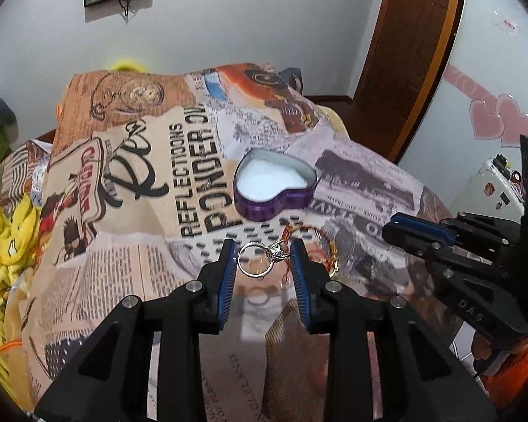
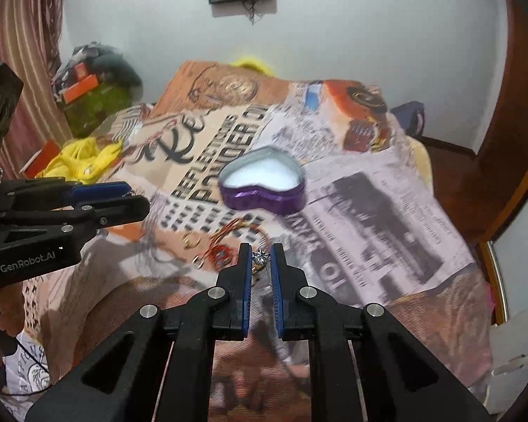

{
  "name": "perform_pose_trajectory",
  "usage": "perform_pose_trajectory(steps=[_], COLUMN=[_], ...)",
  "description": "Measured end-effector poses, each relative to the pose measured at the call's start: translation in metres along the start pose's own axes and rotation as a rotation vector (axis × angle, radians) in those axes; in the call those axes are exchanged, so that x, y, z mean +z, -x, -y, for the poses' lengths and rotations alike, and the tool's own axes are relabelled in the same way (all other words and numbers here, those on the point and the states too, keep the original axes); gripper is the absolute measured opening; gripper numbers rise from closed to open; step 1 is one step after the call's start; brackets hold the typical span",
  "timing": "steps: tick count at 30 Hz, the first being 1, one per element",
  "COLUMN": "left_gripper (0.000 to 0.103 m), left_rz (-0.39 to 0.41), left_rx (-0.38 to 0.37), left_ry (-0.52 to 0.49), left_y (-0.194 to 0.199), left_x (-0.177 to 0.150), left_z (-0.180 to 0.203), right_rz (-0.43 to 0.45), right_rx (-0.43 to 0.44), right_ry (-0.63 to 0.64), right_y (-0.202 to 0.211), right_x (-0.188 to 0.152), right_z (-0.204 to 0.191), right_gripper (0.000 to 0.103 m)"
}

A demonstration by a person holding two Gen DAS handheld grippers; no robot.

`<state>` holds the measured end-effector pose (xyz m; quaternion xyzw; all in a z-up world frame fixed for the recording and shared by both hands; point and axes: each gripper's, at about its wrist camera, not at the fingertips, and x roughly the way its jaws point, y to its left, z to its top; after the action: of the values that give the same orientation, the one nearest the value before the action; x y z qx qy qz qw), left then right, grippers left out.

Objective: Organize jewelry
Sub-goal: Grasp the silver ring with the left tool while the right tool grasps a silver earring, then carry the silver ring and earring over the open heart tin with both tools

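Observation:
A purple heart-shaped box with a white lining lies open on the printed cloth; it also shows in the right wrist view. My left gripper is shut on a silver ring with a crown-like setting, held across its fingertips just in front of the box. My right gripper is shut on a small sparkly silver piece, held above the cloth. A gold and red bracelet lies on the cloth behind the ring. A gold ring and red-gold threads lie near it.
The printed newspaper-pattern cloth covers a raised surface. Yellow fabric lies at the left edge. A wooden door frame stands at the right. A green container and clutter sit at the back left.

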<state>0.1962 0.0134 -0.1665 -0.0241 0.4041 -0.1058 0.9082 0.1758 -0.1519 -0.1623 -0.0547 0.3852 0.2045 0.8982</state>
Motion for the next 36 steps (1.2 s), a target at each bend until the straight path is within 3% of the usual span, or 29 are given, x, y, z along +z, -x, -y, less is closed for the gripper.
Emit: perform_pose_trajectory(steps=[20, 30, 36], left_gripper=[0.03, 0.03, 0.03], left_rz=[0.088, 0.081, 0.035], left_rx=[0.016, 0.014, -0.002], left_ry=[-0.034, -0.045, -0.047], left_y=[-0.016, -0.036, -0.057], left_x=[0.059, 0.078, 0.082], left_z=[0.006, -0.003, -0.009], right_rz=[0.15, 0.16, 0.118], right_rx=[-0.029, -0.007, 0.034], right_ry=[-0.016, 0.004, -0.005], right_y=[0.005, -0.016, -0.039], right_x=[0.047, 0.062, 0.065], right_z=[0.024, 0.023, 0.025], right_gripper=[0.009, 0.009, 0.009])
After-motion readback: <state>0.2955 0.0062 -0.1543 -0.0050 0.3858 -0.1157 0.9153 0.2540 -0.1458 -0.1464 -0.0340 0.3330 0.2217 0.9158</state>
